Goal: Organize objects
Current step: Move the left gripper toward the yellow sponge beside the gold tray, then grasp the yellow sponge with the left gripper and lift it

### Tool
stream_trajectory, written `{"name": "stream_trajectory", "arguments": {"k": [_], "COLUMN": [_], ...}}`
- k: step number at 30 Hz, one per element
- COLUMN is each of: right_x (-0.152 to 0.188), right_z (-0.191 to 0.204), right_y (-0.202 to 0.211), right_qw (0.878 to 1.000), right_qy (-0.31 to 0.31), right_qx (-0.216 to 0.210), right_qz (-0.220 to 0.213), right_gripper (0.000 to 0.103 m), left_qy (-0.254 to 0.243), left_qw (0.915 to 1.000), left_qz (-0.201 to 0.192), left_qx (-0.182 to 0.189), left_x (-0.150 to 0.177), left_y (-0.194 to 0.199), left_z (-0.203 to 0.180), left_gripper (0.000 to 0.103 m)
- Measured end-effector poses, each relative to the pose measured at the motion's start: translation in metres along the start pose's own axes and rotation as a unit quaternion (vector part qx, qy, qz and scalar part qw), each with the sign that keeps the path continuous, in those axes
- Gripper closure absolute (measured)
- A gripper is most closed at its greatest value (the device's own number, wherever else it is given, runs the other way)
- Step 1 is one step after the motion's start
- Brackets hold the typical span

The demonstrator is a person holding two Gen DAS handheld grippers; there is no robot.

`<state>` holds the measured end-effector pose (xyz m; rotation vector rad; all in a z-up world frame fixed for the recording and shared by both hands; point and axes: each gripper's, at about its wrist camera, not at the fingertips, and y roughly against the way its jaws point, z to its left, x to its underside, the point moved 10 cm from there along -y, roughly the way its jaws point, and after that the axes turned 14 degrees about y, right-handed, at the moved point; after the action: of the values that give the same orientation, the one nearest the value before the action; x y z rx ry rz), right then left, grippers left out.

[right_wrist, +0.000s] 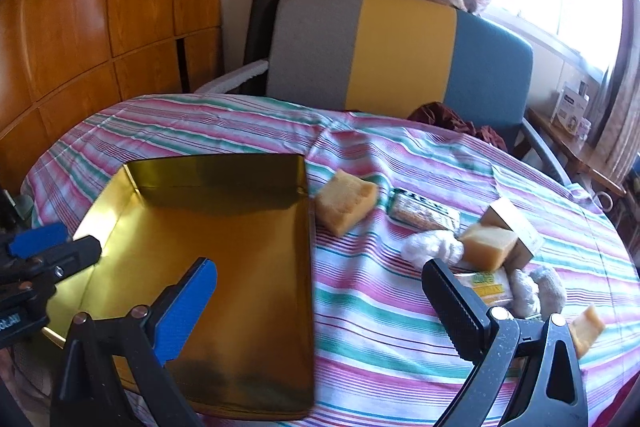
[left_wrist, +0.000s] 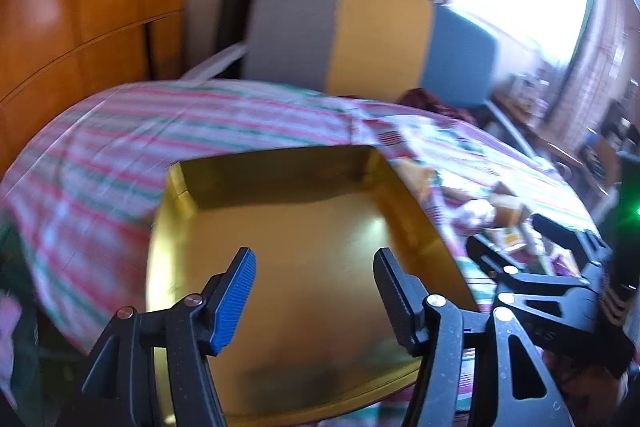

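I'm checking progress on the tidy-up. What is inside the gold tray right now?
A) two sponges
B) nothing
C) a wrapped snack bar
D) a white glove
B: the gold tray shows only its bare shiny floor, while the sponge and the other items lie on the striped cloth to its right.

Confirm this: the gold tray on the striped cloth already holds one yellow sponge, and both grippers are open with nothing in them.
Wrong about the sponge. The gold tray holds nothing; the yellow sponge lies on the striped cloth beside it, as the right wrist view shows. Both the left gripper and right gripper are open with nothing in them.
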<state>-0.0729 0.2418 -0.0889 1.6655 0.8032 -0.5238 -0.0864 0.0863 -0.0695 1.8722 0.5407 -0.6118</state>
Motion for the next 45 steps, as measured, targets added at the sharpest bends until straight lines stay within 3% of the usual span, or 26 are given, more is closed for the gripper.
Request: {"name": "stream_trajectory", "arguments": {"k": [10,15,18,25,29,33,36,37,39,42,44,45], "right_x": [0.035,0.045,0.052,0.055,0.055,0.055,0.056,0.056,0.058,0.057,0.056,0.056], "right_z": [-0.111,-0.151,-0.166,-0.175,-0.180,-0.183,-0.184,-0.184,-0.184,-0.175,-0.164,-0.160], "right_y": [-0.005,-0.009,-0.013,-0.024,-0.024,-0.025,-0.026,-0.027,-0.027,-0.031,-0.034,-0.035], "right_qw": [0.996,0.994,0.993,0.992,0.989,0.986,0.986,0.986,0.987,0.987,0.989,0.990], "right_qy": [-0.045,-0.065,-0.083,-0.124,-0.147,-0.164,-0.165,-0.165,-0.163,-0.157,-0.141,-0.133], "right_qx": [0.060,0.073,0.066,0.023,0.007,-0.001,-0.001,-0.001,-0.004,-0.026,-0.037,-0.040], "right_qz": [0.047,0.047,0.042,0.020,0.011,0.008,0.010,0.010,0.013,0.018,0.022,0.024], "right_gripper": [0.000,0.000,0.000,0.000,0.000,0.000,0.000,0.000,0.000,0.000,0.000,0.000], "left_qy": [-0.111,-0.209,-0.242,-0.279,-0.280,-0.289,-0.277,-0.272,-0.253,-0.246,-0.255,-0.267], "left_qw": [0.9923,0.9728,0.9617,0.9413,0.9344,0.9333,0.9399,0.9425,0.9499,0.9530,0.9464,0.9439], "left_qz": [0.036,0.075,0.108,0.187,0.219,0.213,0.197,0.190,0.175,0.162,0.179,0.179], "left_qx": [0.040,0.066,0.069,0.034,0.019,0.013,0.028,0.038,0.057,0.073,0.086,0.074], "left_x": [-0.038,-0.042,-0.040,-0.027,-0.020,-0.019,-0.024,-0.028,-0.038,-0.042,-0.035,-0.032], "left_y": [-0.039,-0.086,-0.118,-0.188,-0.215,-0.228,-0.222,-0.218,-0.203,-0.186,-0.185,-0.186], "left_z": [-0.081,-0.139,-0.161,-0.167,-0.161,-0.160,-0.162,-0.164,-0.166,-0.164,-0.166,-0.166], "left_gripper": [0.041,0.042,0.043,0.043,0.043,0.055,0.068,0.086,0.088,0.088,0.088,0.088]}}
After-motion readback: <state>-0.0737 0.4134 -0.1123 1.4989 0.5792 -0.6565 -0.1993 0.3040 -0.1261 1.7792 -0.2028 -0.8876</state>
